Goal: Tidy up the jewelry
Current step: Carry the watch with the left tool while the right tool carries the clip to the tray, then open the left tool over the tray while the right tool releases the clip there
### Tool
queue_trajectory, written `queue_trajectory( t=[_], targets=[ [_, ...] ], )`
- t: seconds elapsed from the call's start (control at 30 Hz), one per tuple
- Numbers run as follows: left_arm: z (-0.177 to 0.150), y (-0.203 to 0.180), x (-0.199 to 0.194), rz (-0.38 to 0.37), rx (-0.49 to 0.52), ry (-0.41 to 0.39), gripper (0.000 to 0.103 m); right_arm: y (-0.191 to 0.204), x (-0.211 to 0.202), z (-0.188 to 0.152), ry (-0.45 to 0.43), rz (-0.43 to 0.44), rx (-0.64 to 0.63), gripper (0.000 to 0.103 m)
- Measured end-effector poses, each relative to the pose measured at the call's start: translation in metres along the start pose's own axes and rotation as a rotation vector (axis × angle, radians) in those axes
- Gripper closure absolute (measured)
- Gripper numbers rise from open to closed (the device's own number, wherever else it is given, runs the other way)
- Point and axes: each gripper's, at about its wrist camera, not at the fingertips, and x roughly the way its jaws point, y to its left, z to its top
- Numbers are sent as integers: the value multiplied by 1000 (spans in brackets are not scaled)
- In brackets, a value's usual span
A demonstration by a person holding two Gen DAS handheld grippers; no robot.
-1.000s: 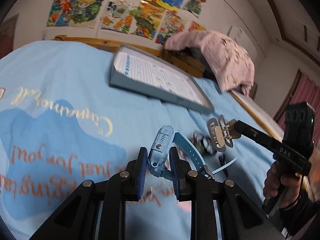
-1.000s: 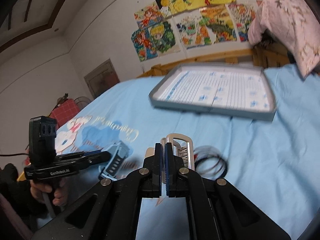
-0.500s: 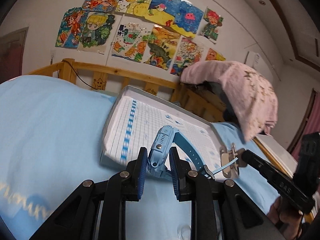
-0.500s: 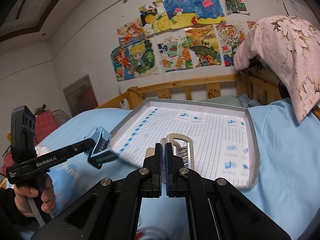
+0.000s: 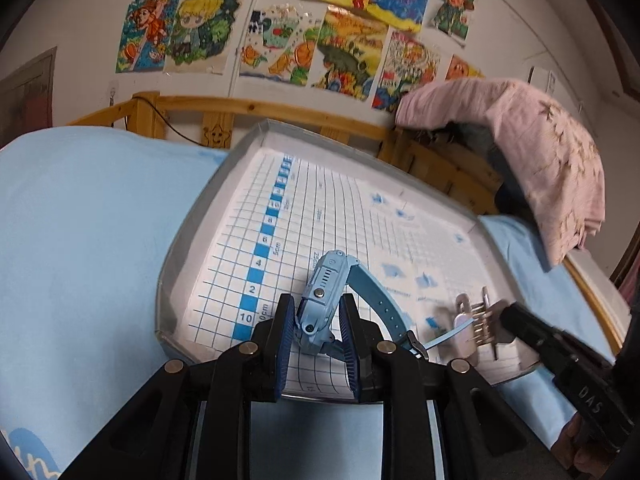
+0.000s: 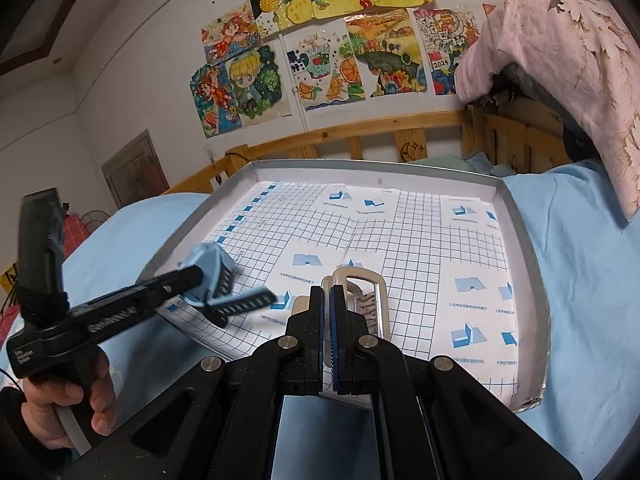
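My left gripper [image 5: 316, 340] is shut on a light blue watch [image 5: 324, 296], held over the near left part of a grey tray [image 5: 176, 248] lined with blue grid paper. The watch and left gripper [image 6: 200, 280] also show in the right wrist view. My right gripper [image 6: 329, 320] is shut on a clear and silver hair clip [image 6: 366, 296], held over the tray's [image 6: 524, 240] near middle. The clip [image 5: 476, 316] shows at the right of the left wrist view.
The tray lies on a light blue bedsheet [image 5: 80, 220]. A wooden bed rail [image 6: 360, 136] runs behind it. A pink blanket [image 6: 568, 68] hangs over the rail at the right. Drawings cover the wall.
Both grippers have moved forward from the bedsheet to above the tray, each still holding its item. The tray now fills the middle of both views.
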Motion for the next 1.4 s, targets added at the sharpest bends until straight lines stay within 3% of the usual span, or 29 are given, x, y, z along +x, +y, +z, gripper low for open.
queue_trajectory(
  t=[0.2, 0.3, 0.37, 0.43, 0.53, 0.6, 0.67, 0.93, 1.2, 1.4],
  targets=[
    [-3, -8, -4, 33, 29, 3, 76, -3, -2, -2, 18, -17, 8, 99],
    [-4, -8, -10, 49, 16, -17, 61, -7, -8, -1, 9, -35, 8, 98],
    [-6, -5, -22, 48, -15, -60, 31, -8, -17, -3, -3, -45, 4, 91],
    [-6, -3, -35, 45, -50, -112, 26, -9, -29, -5, -23, -53, 6, 65],
    [-6, -2, -55, 29, -65, -144, 22, -10, -53, -9, -76, -64, 9, 58],
    [-9, -5, -77, 32, -60, -182, 12, -11, -66, -9, -98, -68, 10, 56],
    [-15, -9, -97, 33, -45, -232, 0, -9, -88, -12, -142, -71, 4, 43],
    [-47, -20, -177, 49, 12, -342, 0, 4, -174, -27, -301, -92, -32, 6],
    [-85, -28, -248, 84, 64, -421, 0, 23, -239, -56, -361, -87, -66, 3],
    [-121, -17, -275, 99, 38, -362, 0, 32, -272, -89, -359, -94, -74, 2]
  ],
)
